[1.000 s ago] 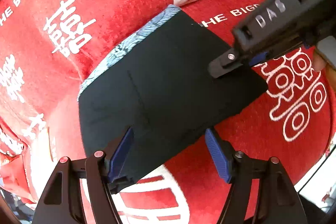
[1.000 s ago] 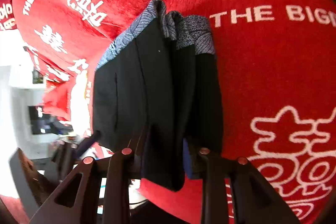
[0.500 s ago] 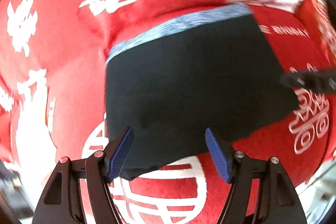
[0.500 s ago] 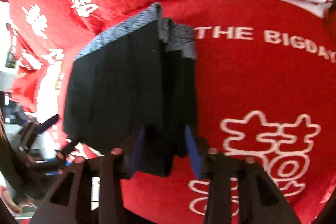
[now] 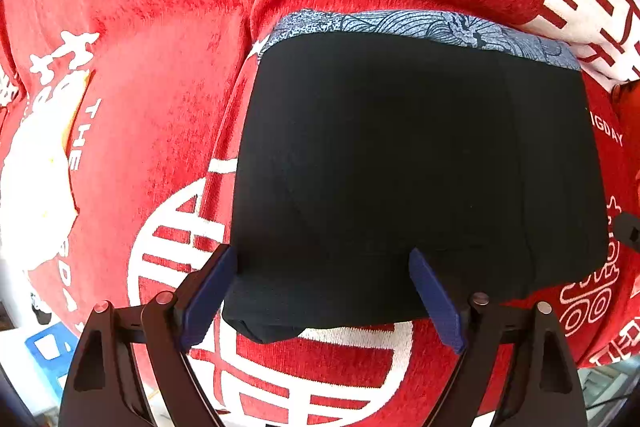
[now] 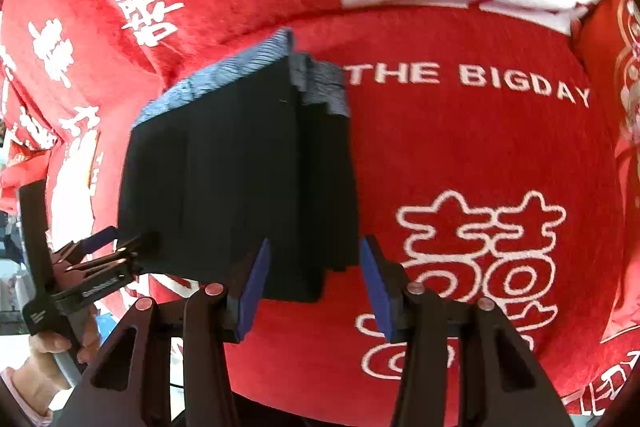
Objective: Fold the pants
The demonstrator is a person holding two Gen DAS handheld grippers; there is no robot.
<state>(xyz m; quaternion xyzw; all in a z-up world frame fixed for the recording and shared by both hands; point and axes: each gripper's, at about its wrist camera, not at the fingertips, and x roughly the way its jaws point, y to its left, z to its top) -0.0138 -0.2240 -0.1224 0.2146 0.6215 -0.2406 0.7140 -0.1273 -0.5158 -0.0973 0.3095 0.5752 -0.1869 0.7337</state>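
The black pants [image 5: 400,147] lie folded into a rectangle on the red blanket [image 5: 160,107], with the blue patterned waistband [image 5: 420,27] on the far side. My left gripper [image 5: 320,253] points straight down over their near edge. Its jaws are opening wide, and the near left corner of the cloth lies between the pads without being pinched. In the right wrist view the pants [image 6: 224,167] show stacked layers at their right side. My right gripper [image 6: 315,243] is open above that folded corner, pads clear of the cloth. The left gripper [image 6: 120,241] shows at the pants' left edge.
The red blanket [image 6: 480,147] with white characters and lettering covers the whole surface in soft humps. A person's hand [image 6: 40,355] holds the left gripper's handle. A blue and white item [image 5: 52,347] lies beyond the blanket's edge at the lower left.
My right gripper has let go of the pants' folded edge and lifted off it. The left gripper has rolled and slid along the pants' near edge, and its jaws have widened.
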